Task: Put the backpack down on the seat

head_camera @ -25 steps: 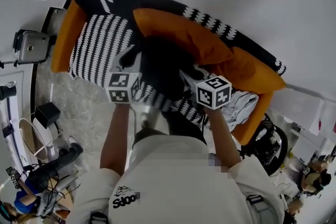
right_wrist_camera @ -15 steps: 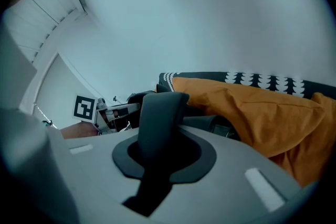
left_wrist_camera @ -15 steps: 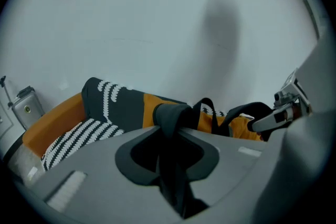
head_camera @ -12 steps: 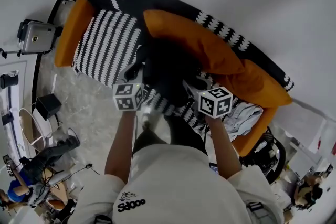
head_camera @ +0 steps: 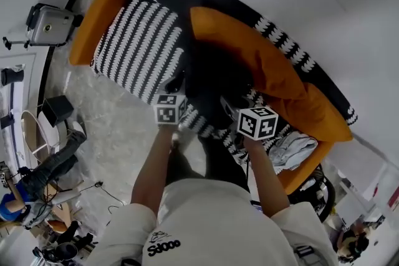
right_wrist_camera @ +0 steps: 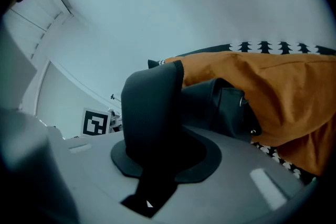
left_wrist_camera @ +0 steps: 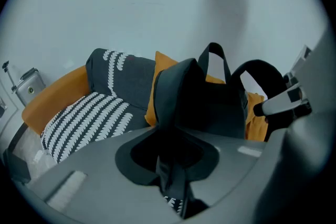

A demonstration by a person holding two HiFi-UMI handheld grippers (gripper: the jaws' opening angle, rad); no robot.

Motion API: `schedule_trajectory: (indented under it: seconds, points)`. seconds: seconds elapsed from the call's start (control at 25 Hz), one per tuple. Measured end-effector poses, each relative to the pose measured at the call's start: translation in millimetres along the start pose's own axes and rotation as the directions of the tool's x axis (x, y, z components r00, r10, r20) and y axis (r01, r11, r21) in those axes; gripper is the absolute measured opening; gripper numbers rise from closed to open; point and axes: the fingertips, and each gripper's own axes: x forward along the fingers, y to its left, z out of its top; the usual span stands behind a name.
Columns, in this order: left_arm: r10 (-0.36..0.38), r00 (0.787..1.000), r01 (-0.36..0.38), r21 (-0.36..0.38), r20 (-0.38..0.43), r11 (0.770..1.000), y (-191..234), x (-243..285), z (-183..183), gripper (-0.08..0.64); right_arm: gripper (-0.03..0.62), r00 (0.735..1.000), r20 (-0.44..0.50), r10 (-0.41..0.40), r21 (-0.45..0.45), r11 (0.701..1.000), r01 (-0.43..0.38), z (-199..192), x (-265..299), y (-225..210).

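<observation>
A black backpack [head_camera: 212, 87] rests on the black-and-white patterned sofa seat [head_camera: 140, 50], leaning against the orange back cushion [head_camera: 249, 53]. My left gripper [head_camera: 176, 91] is at the pack's left side, shut on a black shoulder strap [left_wrist_camera: 173, 107] that runs up from between its jaws. My right gripper [head_camera: 235, 106] is at the pack's right side. Its jaws are opening, and a wide black strap [right_wrist_camera: 149, 113] still stands between them. The pack's top handle [left_wrist_camera: 214, 57] stands upright.
An orange armrest [head_camera: 93, 19] ends the sofa on the left. A pale crumpled cloth [head_camera: 293, 149] lies on the seat's right end. A silver case [head_camera: 50, 25] stands left of the sofa. A person [head_camera: 37, 177] and cables are on the floor at lower left.
Both grippers have reached further out over the sofa with the backpack, which now sits deeper on the seat against the orange cushion. The right jaws have loosened round the strap.
</observation>
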Motion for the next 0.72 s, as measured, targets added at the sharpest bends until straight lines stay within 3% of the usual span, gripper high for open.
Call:
schedule_trajectory:
  seconds: [0.48, 0.72]
  points:
    - [-0.043, 0.998, 0.047, -0.097, 0.047, 0.994, 9.1, 38.0, -21.6, 0.066, 0.117, 1.0, -0.007, 0.002, 0.025, 1.0, -0.002, -16.8, 37.8, -1.2]
    - [-0.08, 0.996, 0.083, -0.087, 0.038, 0.993, 13.0, 52.4, -28.7, 0.133, 0.166, 0.999, 0.037, -0.001, 0.077, 0.997, -0.002, -10.9, 51.0, 0.1]
